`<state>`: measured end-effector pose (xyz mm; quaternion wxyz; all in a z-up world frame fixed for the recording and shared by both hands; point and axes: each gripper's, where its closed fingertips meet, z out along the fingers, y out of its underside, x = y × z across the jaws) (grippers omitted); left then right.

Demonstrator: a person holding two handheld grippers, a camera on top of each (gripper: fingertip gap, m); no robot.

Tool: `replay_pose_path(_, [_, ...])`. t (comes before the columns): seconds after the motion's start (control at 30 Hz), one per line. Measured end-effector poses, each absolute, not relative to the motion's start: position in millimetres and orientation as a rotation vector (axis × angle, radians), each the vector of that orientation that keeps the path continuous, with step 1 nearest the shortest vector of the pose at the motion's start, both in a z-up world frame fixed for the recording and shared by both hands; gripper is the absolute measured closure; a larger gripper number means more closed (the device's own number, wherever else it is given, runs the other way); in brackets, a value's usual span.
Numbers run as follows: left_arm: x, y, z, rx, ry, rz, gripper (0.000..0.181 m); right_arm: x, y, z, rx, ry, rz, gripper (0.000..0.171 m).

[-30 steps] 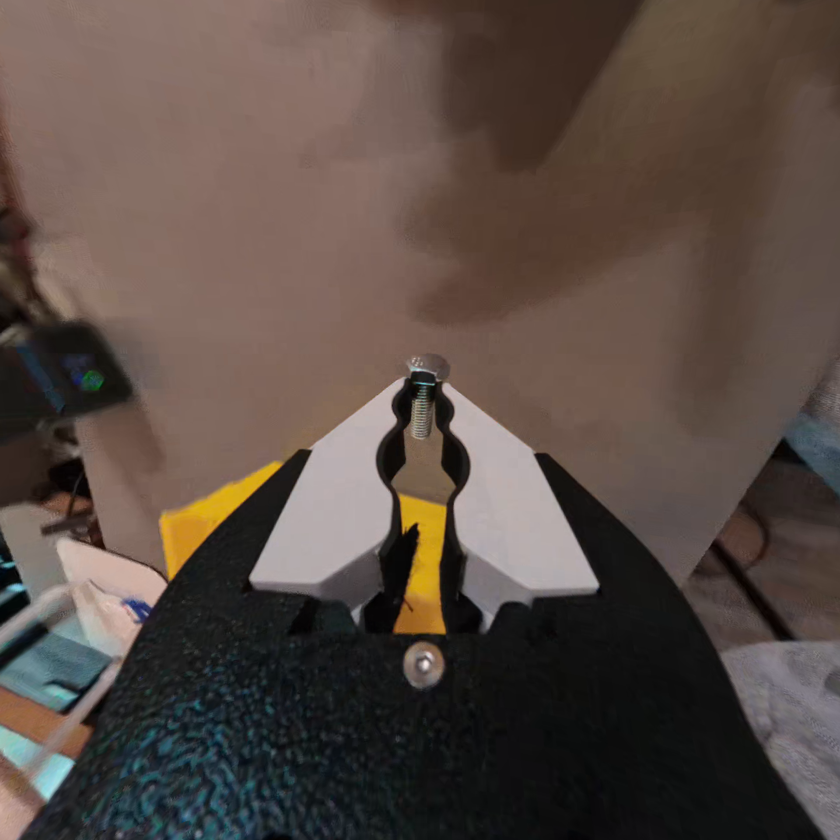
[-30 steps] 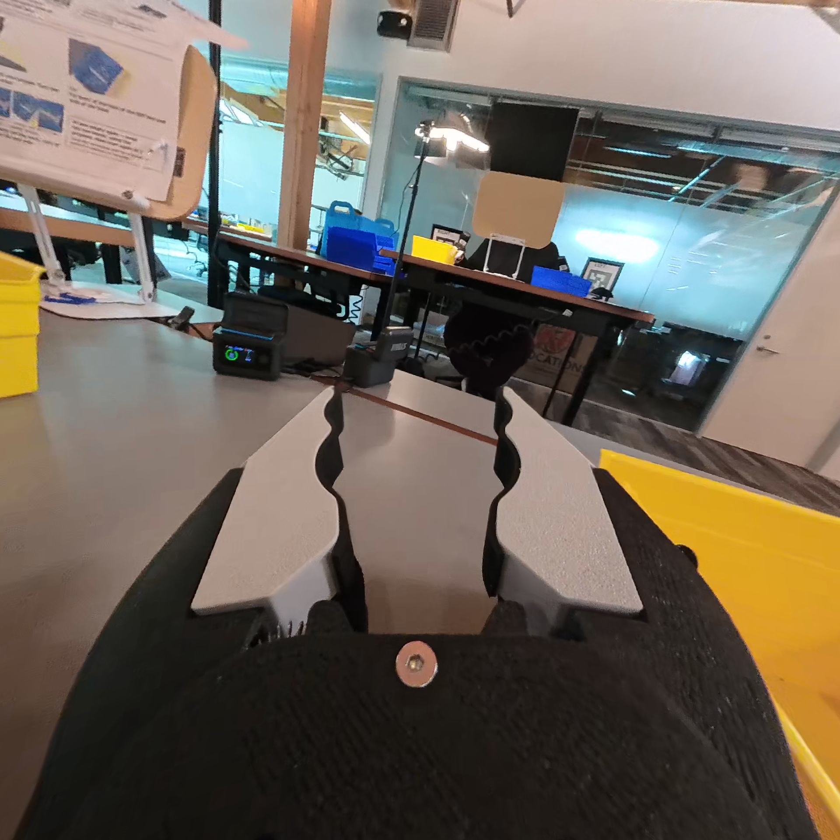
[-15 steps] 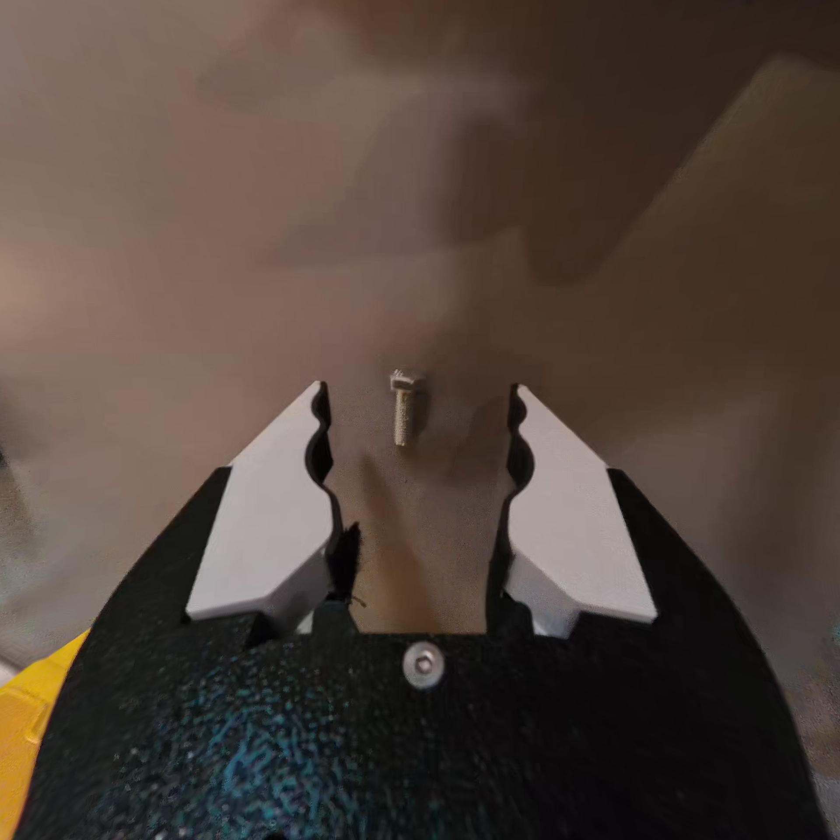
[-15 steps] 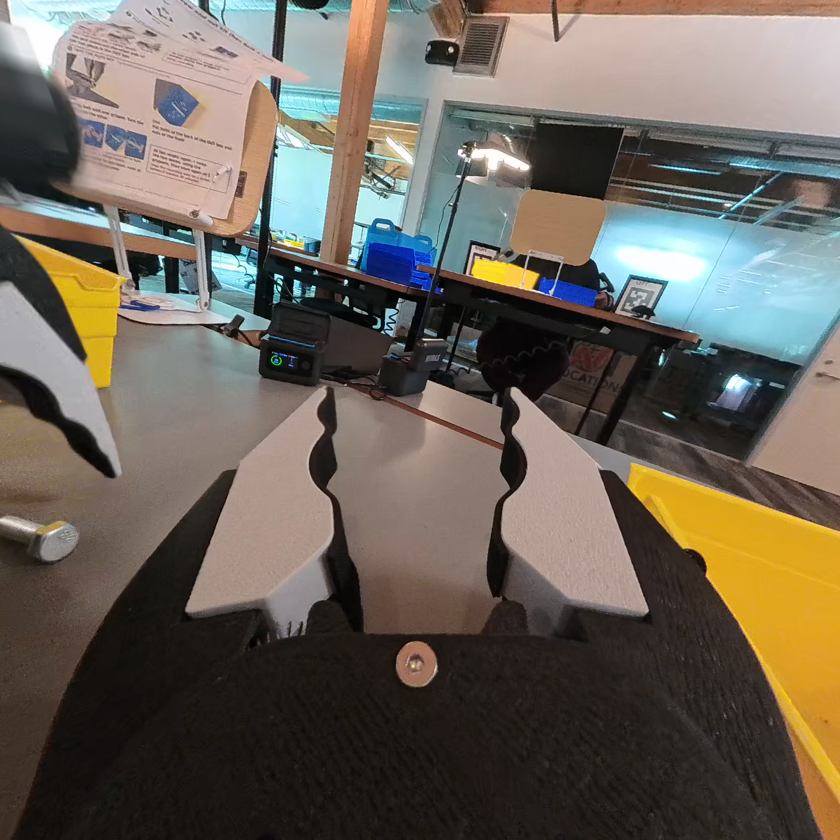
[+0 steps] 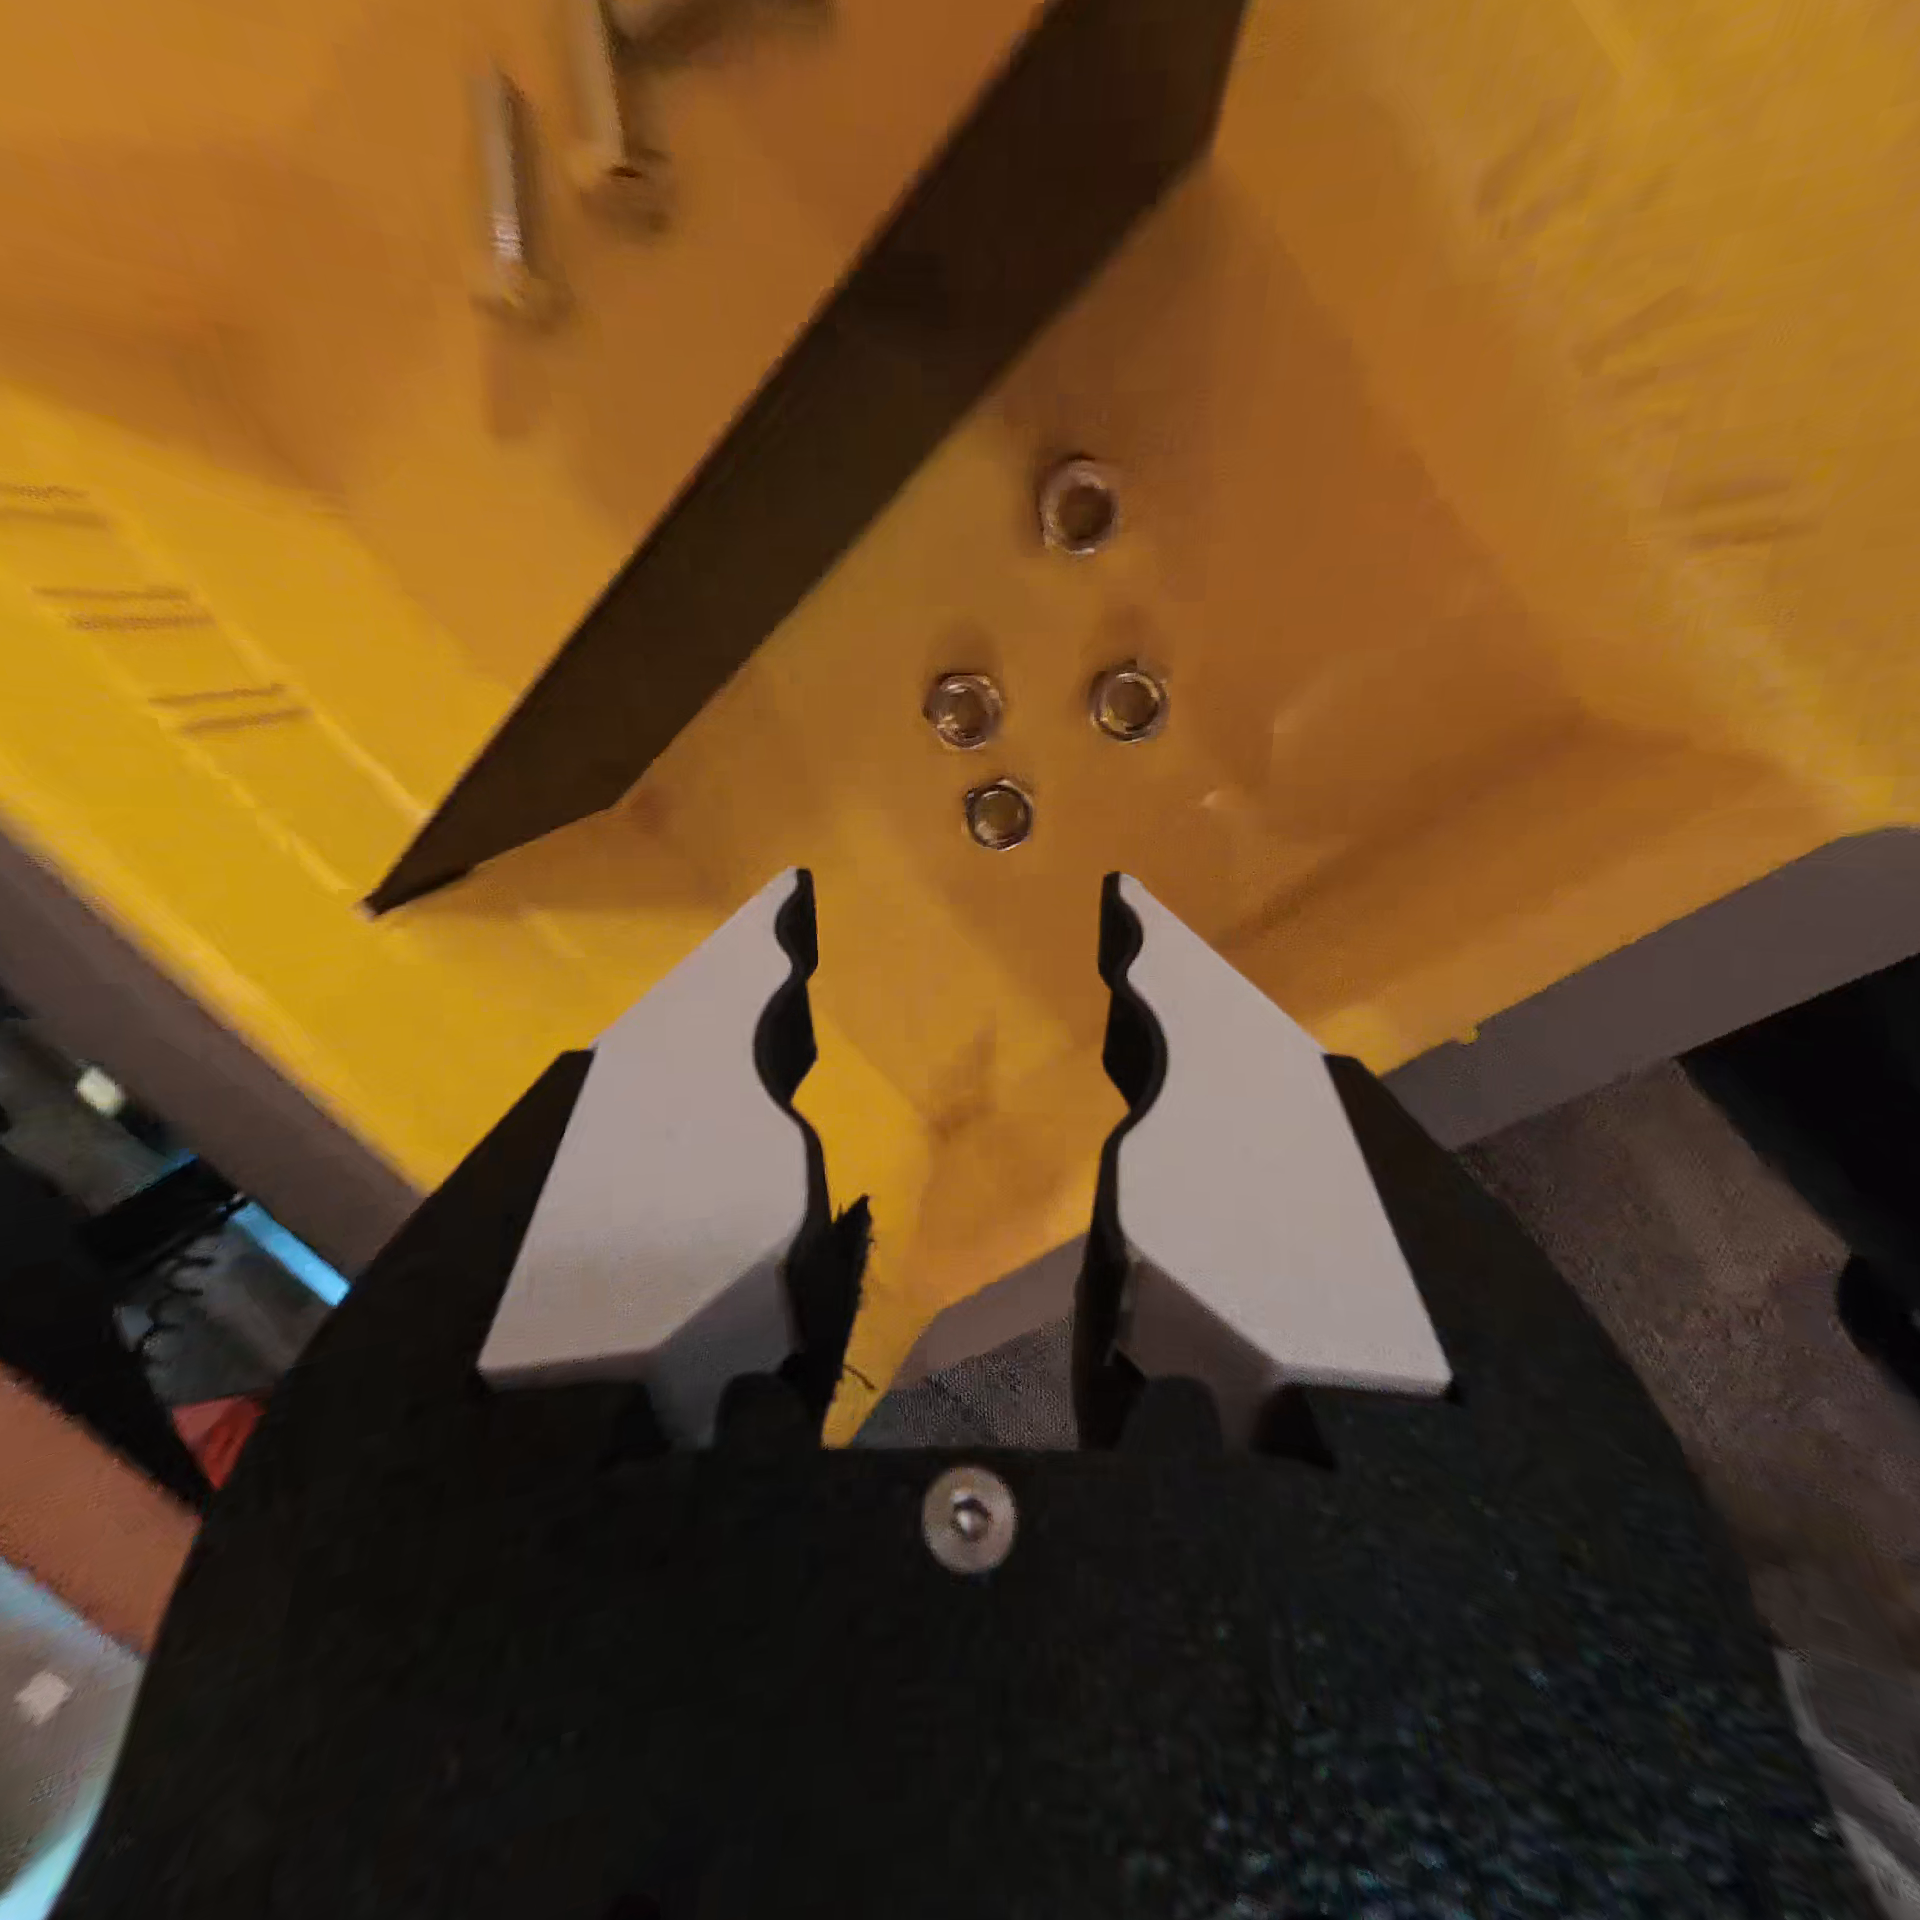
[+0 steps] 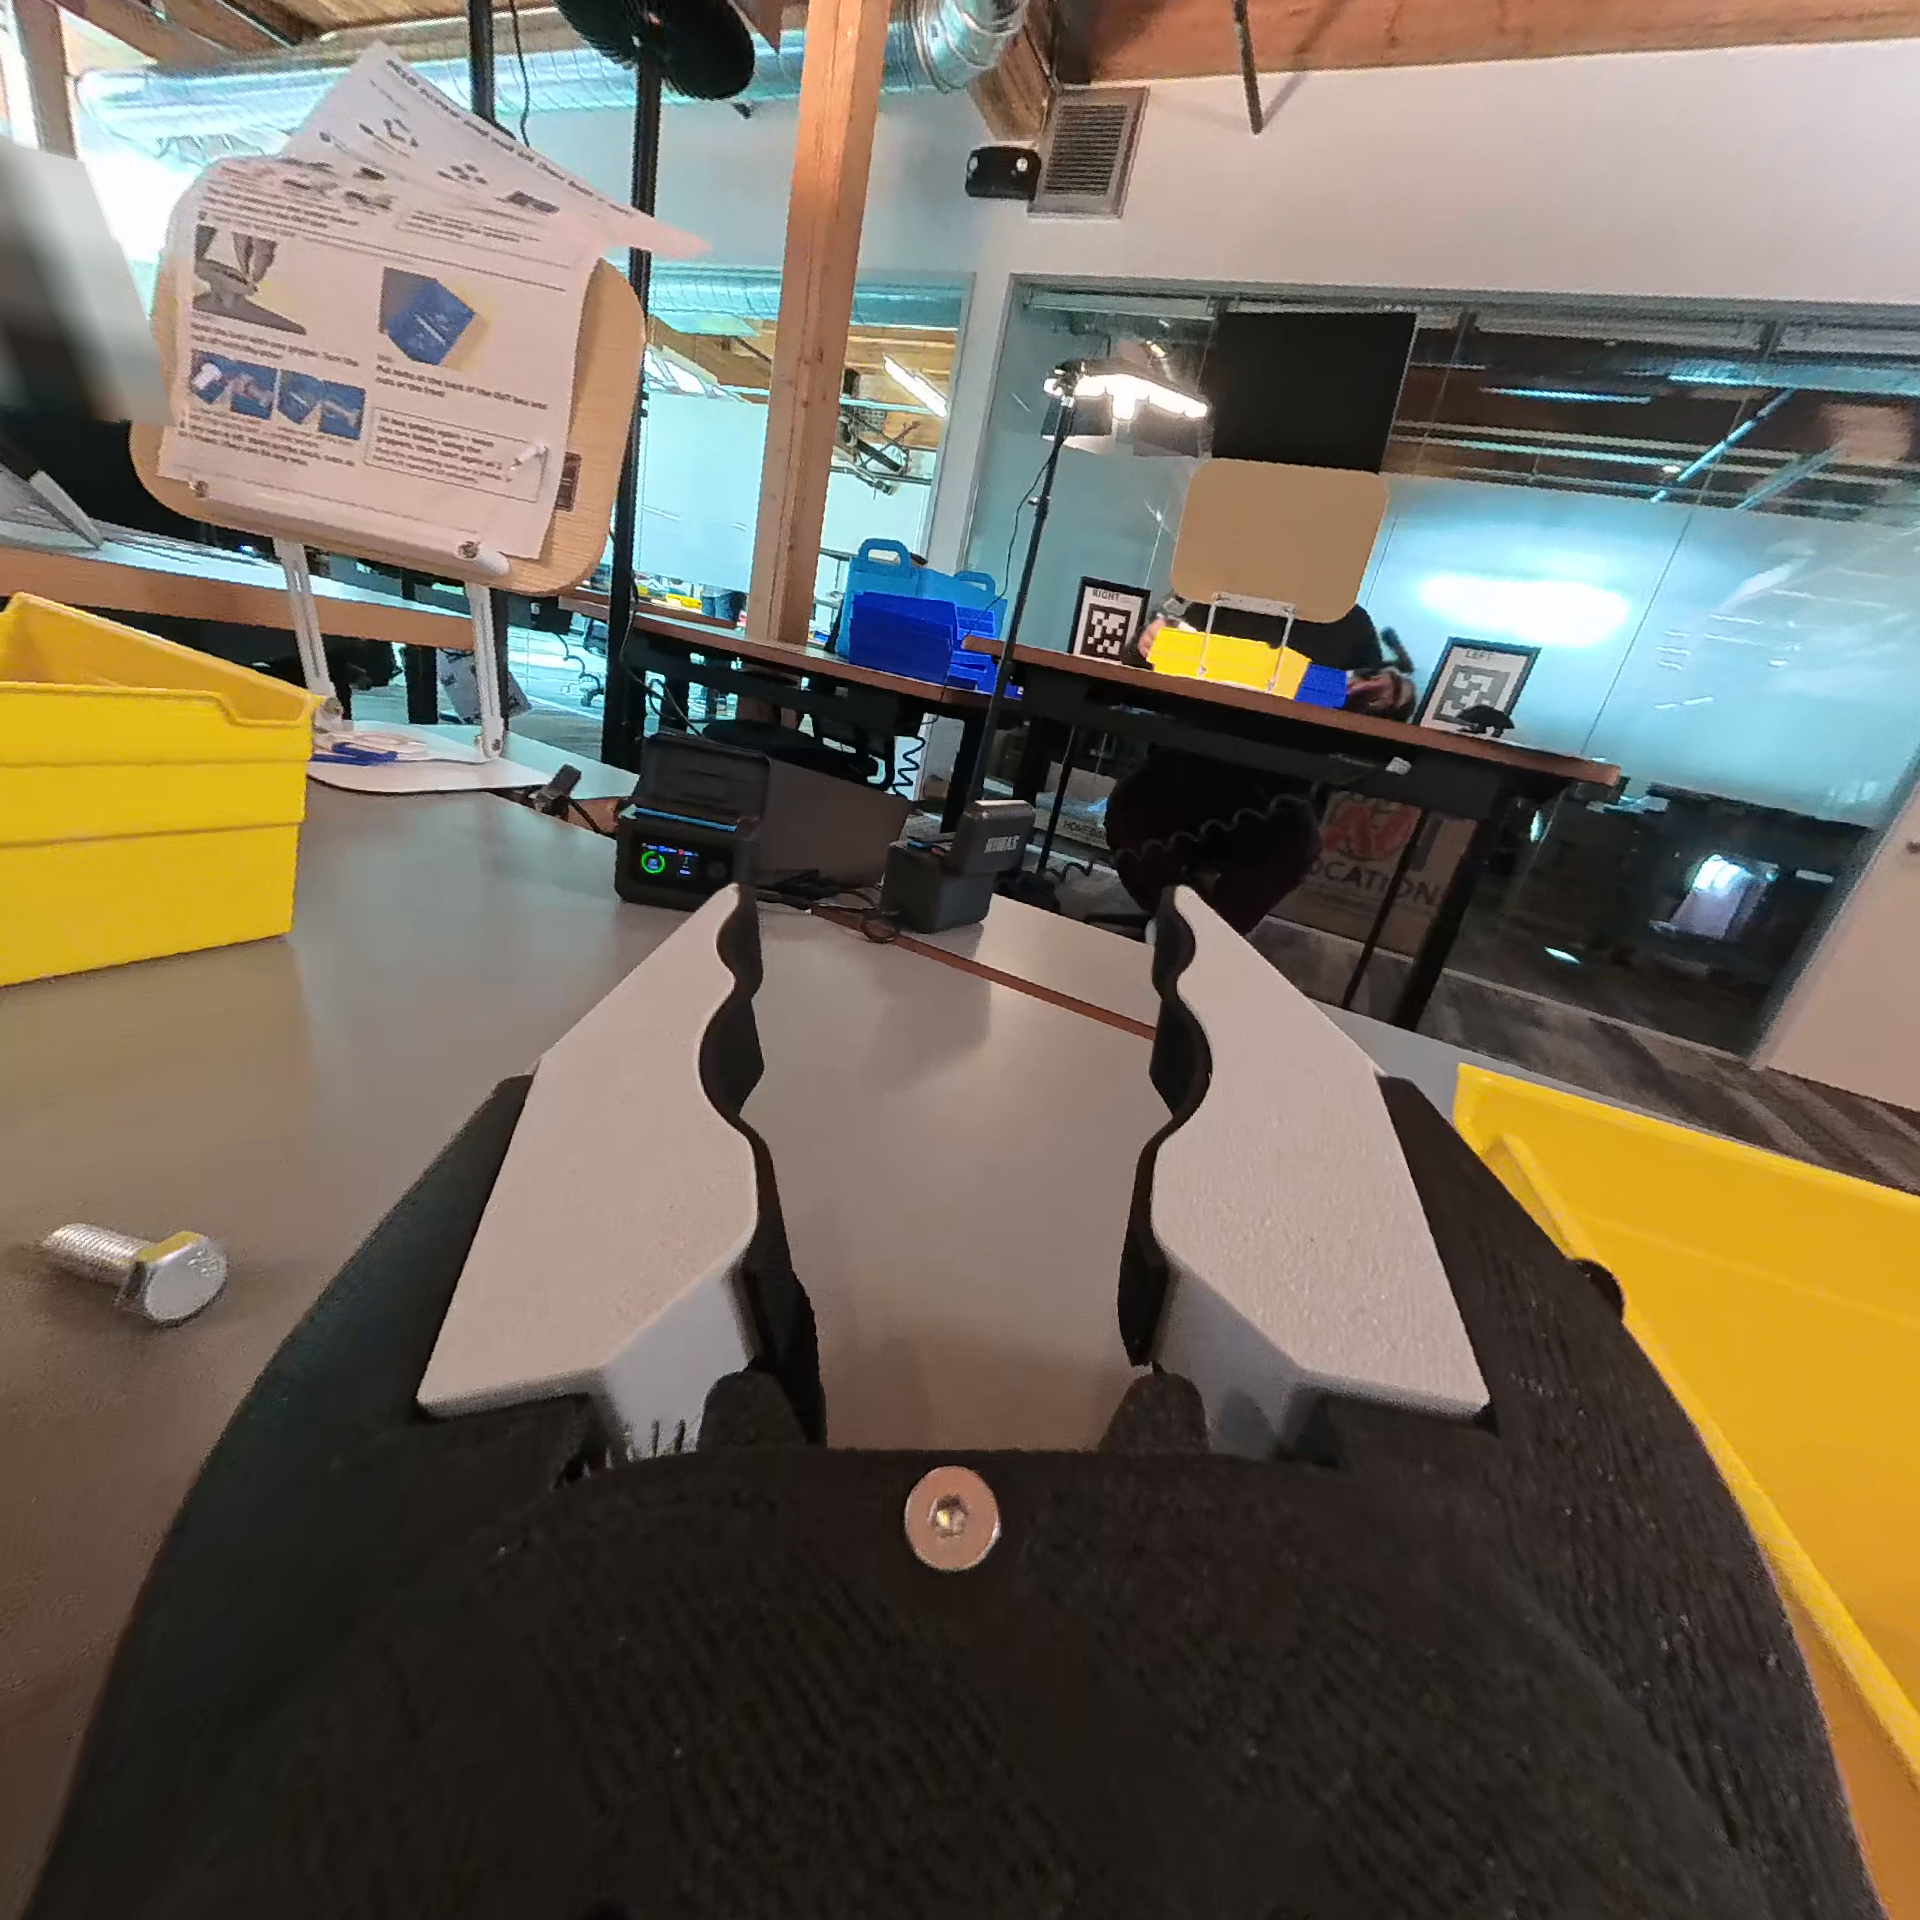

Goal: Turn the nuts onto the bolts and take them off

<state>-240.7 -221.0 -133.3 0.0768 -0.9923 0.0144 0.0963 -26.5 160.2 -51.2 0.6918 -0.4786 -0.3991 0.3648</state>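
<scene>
Left gripper (image 5: 956,883) hangs wide open and empty over a yellow bin (image 5: 1455,312). Four nuts (image 5: 1129,702) lie loose on the bin floor just beyond its fingertips, right of a black divider (image 5: 831,436); blurred bolts (image 5: 509,197) lie left of it. Right gripper (image 6: 956,914) is likewise spread and empty above the grey counter (image 6: 416,1039), one bolt (image 6: 145,1270) lying at near left.

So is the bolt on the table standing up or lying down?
Lying down. The bolt rests on its side on the grey table, hex head toward the camera, no nut on it.
</scene>
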Motion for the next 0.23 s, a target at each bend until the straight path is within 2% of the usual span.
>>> replay_pose_path(0.03, [-238, -220, -141, -2.972, 0.061, 0.256, 0.132, -26, 160, -52, -1.071, -0.892, 0.818, 0.095])
replay_pose_path(0.23, [-241, -224, -170, -3.007, -0.005, 0.135, 0.136, -27, 161, -53, -1.086, -0.895, 0.835, 0.094])
